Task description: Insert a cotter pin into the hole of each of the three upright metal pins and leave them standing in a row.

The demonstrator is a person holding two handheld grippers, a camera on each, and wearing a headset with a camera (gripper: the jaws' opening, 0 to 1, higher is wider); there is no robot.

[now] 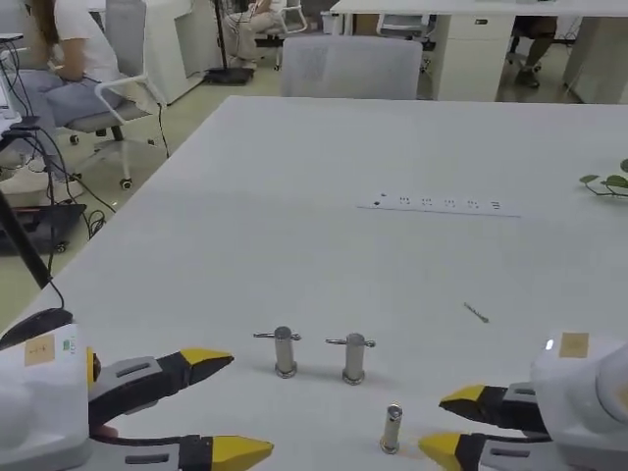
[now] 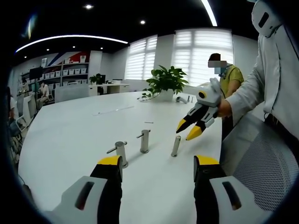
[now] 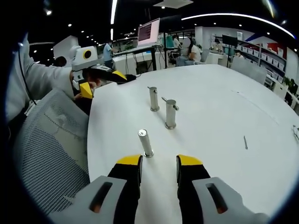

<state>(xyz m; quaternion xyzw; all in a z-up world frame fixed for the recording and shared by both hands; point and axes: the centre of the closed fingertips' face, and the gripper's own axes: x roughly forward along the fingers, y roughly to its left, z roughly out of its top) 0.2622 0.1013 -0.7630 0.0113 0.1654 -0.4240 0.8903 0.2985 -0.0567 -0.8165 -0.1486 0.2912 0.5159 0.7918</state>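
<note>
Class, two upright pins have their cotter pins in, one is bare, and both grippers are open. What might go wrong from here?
1. The bare pin stands close beside the open right gripper; a careless move might topple it.
2. The loose cotter pin lies flat and thin on the table; the fingers may slip off or flick it away.
3. The bare pin stands out of line with the fitted pins, so the row may end crooked.

No readable text, labels or numbers anywhere.
</note>
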